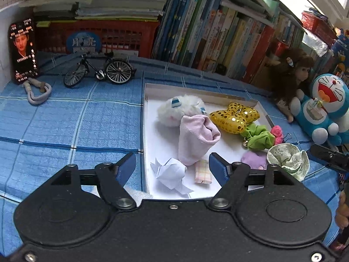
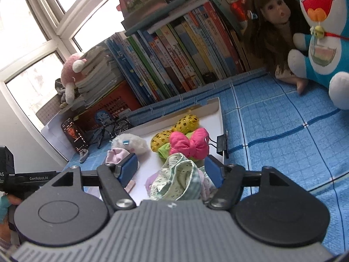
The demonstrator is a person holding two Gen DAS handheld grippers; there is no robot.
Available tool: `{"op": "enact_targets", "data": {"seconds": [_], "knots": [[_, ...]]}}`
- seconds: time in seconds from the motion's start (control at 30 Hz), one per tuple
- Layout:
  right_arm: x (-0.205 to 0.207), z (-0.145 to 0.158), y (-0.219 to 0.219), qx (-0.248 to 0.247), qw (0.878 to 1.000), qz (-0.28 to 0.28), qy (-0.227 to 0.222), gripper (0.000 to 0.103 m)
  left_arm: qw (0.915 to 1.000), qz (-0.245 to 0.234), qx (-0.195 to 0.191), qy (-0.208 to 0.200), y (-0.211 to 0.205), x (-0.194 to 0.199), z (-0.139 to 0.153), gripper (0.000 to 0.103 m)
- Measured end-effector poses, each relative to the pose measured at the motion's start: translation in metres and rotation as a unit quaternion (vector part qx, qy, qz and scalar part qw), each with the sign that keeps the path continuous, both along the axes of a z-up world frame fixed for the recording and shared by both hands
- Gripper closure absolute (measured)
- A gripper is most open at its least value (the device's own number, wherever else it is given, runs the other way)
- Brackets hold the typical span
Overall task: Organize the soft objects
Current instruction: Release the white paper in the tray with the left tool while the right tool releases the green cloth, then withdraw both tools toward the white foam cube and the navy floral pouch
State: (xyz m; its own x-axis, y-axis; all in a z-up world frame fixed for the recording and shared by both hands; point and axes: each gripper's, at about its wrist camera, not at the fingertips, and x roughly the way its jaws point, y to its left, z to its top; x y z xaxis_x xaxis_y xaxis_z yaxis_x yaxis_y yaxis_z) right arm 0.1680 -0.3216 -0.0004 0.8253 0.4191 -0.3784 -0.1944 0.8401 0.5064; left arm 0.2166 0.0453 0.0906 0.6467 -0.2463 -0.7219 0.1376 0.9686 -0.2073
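Observation:
A white tray (image 1: 150, 144) on the blue checked cloth holds a white fluffy toy (image 1: 178, 109), a pale pink cloth (image 1: 196, 137), a gold sequin bow (image 1: 234, 116), a green scrunchie (image 1: 259, 138), a pink bow (image 2: 188, 144), a purple soft piece (image 1: 254, 159) and a mint floral scrunchie (image 1: 288, 159). My left gripper (image 1: 172, 168) is open over the tray's near end, above a folded white paper (image 1: 172, 174) and a small checked pad (image 1: 202, 172). My right gripper (image 2: 171, 170) is open around the mint floral scrunchie (image 2: 176, 181), not closed on it.
A row of books (image 1: 218, 35) and a red basket (image 1: 98, 37) line the back. A model bicycle (image 1: 100, 69), a phone (image 1: 23, 50) and a carabiner (image 1: 38, 93) sit at the left. A doll (image 2: 272, 28) and a Doraemon plush (image 2: 322, 35) sit at the right. A binder clip (image 2: 222, 144) grips the tray's edge.

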Motion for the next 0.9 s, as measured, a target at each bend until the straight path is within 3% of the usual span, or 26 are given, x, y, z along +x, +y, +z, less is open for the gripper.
{"op": "enact_targets", "data": {"seconds": [0.43, 0.9], "knots": [[-0.048, 0.007, 0.004, -0.087, 0.995, -0.011, -0.057, 0.016, 0.9975, 0.001, 0.009, -0.07, 0.021, -0.052, 0.007, 0.026], [-0.09, -0.013, 0.012, -0.165, 0.982, -0.029, -0.087, 0.009, 0.994, 0.014, 0.031, -0.104, 0.035, -0.09, -0.012, 0.024]]}}
